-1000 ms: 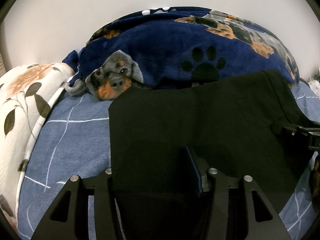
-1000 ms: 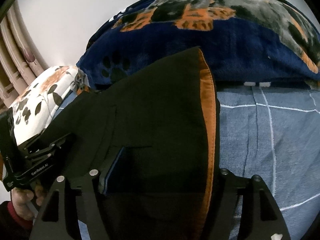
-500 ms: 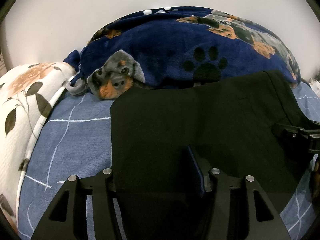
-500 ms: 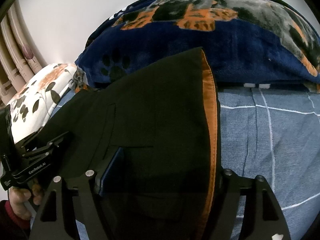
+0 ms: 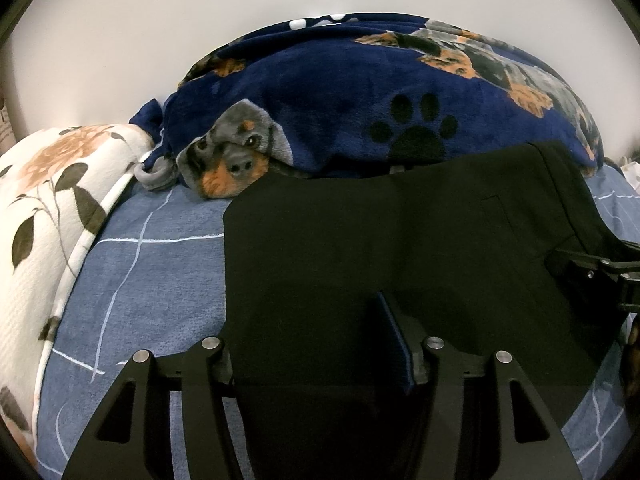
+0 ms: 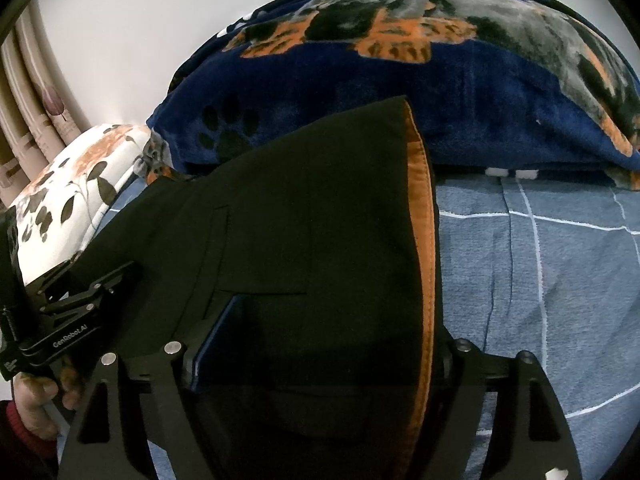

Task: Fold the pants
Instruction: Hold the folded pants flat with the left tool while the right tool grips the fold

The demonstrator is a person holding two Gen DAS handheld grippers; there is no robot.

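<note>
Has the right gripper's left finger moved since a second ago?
Yes. The right gripper is opening: its blue-padded finger has slid left across the black pants, away from their orange waistband.

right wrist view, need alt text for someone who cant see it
Black pants with an orange inner band lie on a blue checked bedsheet, their near edge between the opening jaws of the right gripper. The left gripper is at far left; a navy dog-print blanket lies behind.
</note>
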